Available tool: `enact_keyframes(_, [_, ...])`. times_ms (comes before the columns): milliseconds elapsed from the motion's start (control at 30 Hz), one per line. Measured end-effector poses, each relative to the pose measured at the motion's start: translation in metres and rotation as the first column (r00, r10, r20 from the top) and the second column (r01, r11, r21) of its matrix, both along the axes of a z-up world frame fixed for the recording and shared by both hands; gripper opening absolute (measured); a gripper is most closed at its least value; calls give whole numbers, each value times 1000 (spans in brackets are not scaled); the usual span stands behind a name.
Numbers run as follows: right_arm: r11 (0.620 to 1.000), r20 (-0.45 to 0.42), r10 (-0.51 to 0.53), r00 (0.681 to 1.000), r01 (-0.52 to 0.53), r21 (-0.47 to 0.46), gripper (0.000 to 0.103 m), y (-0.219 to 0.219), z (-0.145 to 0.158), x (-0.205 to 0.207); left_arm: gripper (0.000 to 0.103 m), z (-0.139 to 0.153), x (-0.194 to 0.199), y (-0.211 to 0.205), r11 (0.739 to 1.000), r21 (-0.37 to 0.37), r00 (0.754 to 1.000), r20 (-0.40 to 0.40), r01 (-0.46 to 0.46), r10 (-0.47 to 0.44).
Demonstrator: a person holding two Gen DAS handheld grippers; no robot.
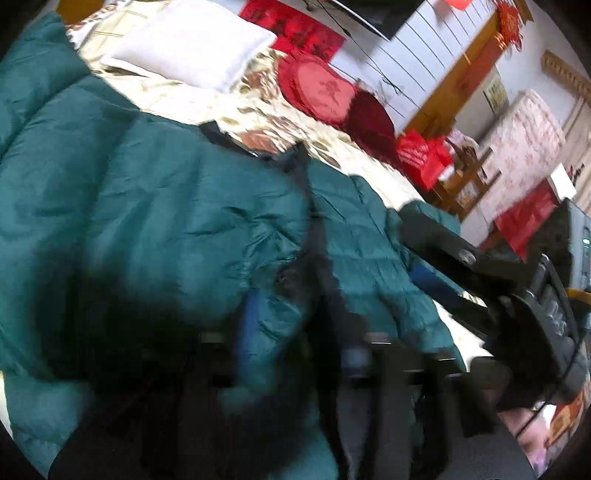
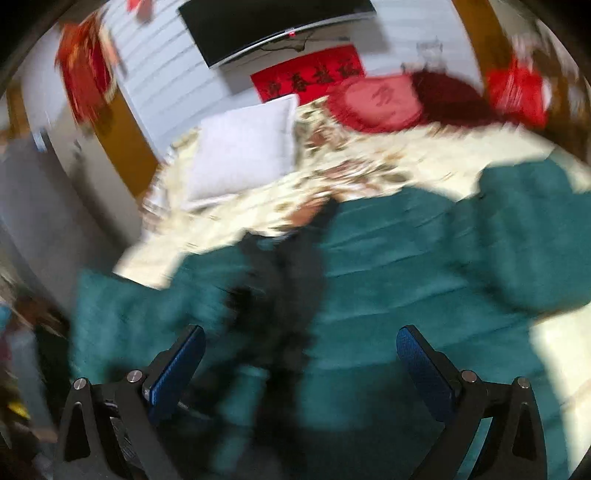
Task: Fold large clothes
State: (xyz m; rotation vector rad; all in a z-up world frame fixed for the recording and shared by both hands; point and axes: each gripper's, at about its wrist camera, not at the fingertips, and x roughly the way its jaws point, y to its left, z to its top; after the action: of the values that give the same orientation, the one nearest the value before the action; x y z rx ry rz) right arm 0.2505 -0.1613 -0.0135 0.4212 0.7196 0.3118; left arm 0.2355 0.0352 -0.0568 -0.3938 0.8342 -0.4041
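Note:
A large teal puffer jacket (image 1: 166, 221) (image 2: 388, 251) lies spread on the bed, its dark fur-trimmed collar (image 2: 280, 280) running down the middle. In the blurred left wrist view my left gripper (image 1: 301, 341) is low over the jacket. Its blue pads (image 1: 247, 325) stand apart with a fold of teal fabric between them. My right gripper (image 2: 301, 369) hangs above the jacket's near part, jaws wide open and nothing between the blue pads (image 2: 177, 369). It also shows at the right of the left wrist view as the right gripper (image 1: 415, 251), over the jacket's edge.
The bed has a floral sheet (image 1: 258, 118) (image 2: 369, 162). A white pillow (image 1: 192, 44) (image 2: 243, 147) and a red round cushion (image 1: 325, 92) (image 2: 373, 103) lie at its head. A dark TV (image 2: 273, 26) hangs on the wall. Red bags (image 1: 421, 155) sit beside the bed.

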Motion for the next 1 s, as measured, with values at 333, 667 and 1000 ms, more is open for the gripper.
enact_keyframes(333, [986,7,125,992,-125,113,100,20,-5,3,64,67,-41,65,913,146,898,296,-380,327])
enact_keyframes(667, [954,-76,299,951,-296,46,79,60,-40,18,64,52,-38,140,805,75,802,182,-589,570])
enact_keyframes(1000, [945,-37,328,944,-327,22,13,61,-38,15,64,57,-41,135,796,75,791,198,-601,579])
